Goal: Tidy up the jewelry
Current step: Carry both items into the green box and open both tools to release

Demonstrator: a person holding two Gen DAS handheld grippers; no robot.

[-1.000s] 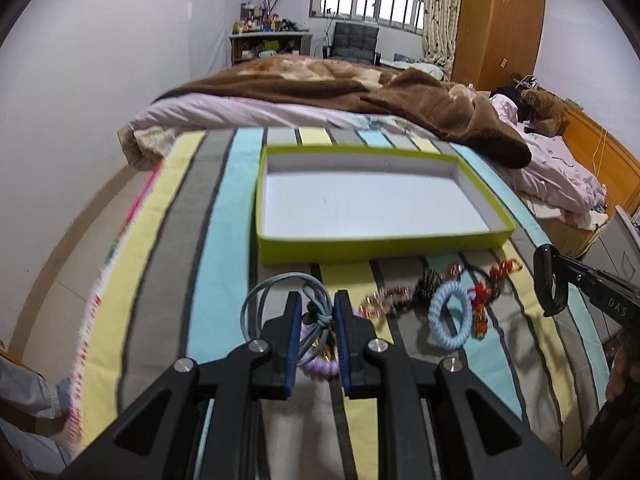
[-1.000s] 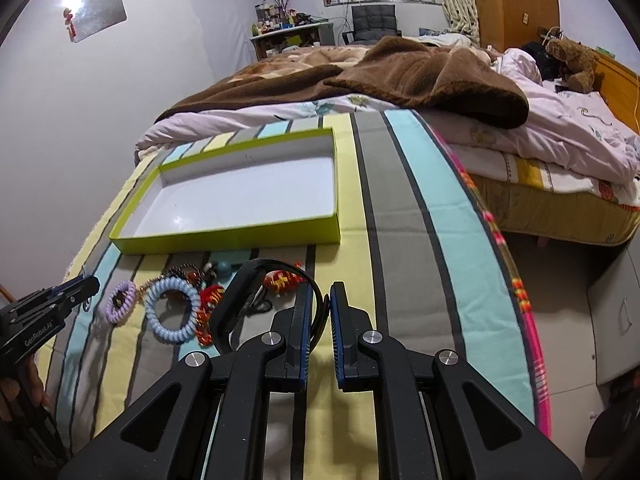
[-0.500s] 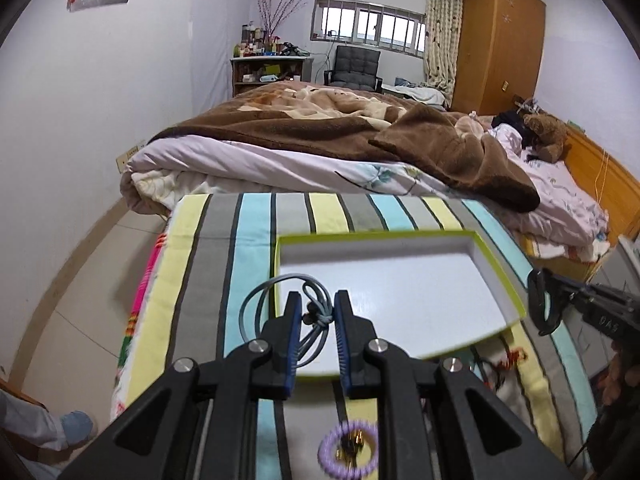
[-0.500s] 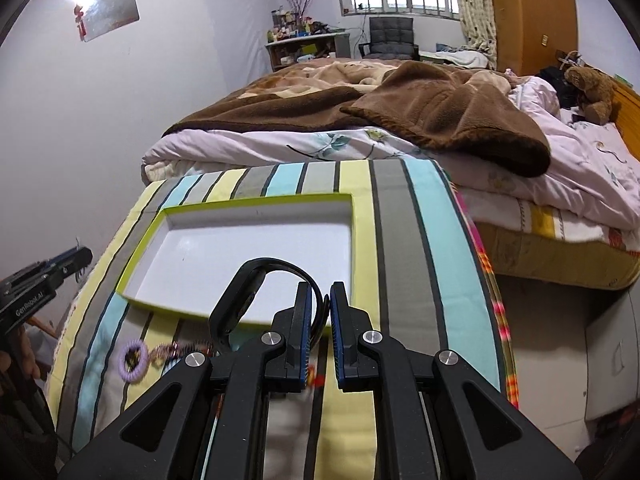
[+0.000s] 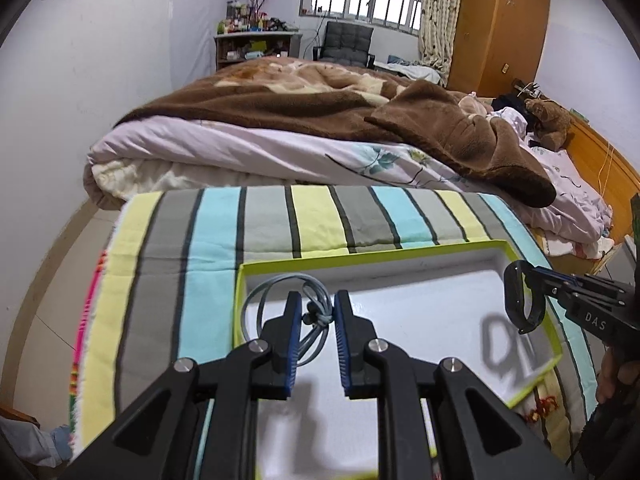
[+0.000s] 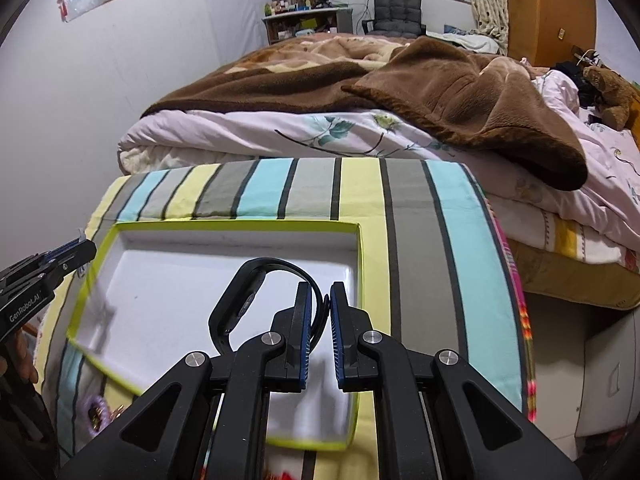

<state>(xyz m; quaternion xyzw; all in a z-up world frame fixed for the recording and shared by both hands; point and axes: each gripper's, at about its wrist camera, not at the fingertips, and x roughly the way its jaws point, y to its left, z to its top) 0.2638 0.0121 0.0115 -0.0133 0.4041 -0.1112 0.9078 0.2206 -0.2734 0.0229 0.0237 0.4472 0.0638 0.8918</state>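
Note:
A shallow lime-green tray [image 5: 362, 257] with a white floor lies on the striped cloth; it also shows in the right wrist view [image 6: 224, 224]. My left gripper [image 5: 316, 316] is shut on a grey-blue cord bracelet [image 5: 272, 292] and holds it above the tray's left part. My right gripper [image 6: 322, 306] is shut on a black wristband [image 6: 240, 304] and holds it above the tray's right part; the wristband also shows in the left wrist view [image 5: 516, 300]. A purple coil hair tie [image 6: 96, 412] lies on the cloth in front of the tray.
The striped cloth [image 5: 208, 240] covers a low surface at the foot of a bed with a brown blanket [image 5: 320, 100]. Red beaded pieces [image 5: 544, 404] lie near the tray's front right corner. A floor gap runs along the left [image 5: 60, 264].
Both grippers have lifted their items off the cloth and moved forward over the tray. The remaining jewelry has dropped below and behind the fingers in both views.

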